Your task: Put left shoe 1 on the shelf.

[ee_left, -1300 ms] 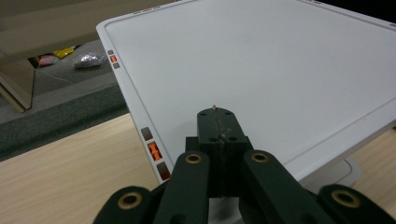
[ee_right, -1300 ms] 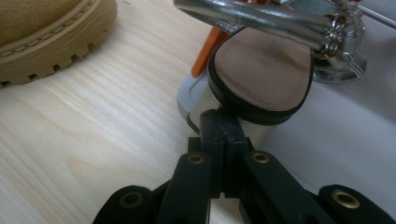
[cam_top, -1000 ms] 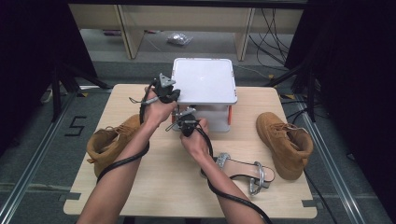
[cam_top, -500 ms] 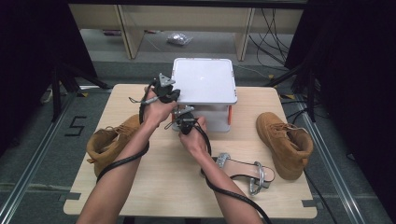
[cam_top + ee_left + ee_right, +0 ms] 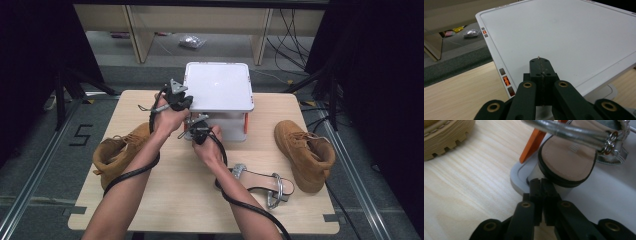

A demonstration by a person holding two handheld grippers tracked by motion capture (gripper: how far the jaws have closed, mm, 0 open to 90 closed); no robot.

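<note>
Now the left claw [image 5: 541, 65] rests clenched on the white rack's top [image 5: 564, 37]; the right claw [image 5: 541, 185], barely parted, touches a sandal's heel [image 5: 567, 161] at twelve o'clock.

High view above the table [image 5: 150, 210]; both gripper views close, sharing the white rack [image 5: 218, 87].

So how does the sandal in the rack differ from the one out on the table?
The shelf sandal sits on the lower shelf of the white rack, under its top. The table sandal lies in the open on the table, beside the person's right forearm. The shelf sandal rests sole down with its insole up, while the table sandal seems tipped onto its side. Both have silver straps.
</note>
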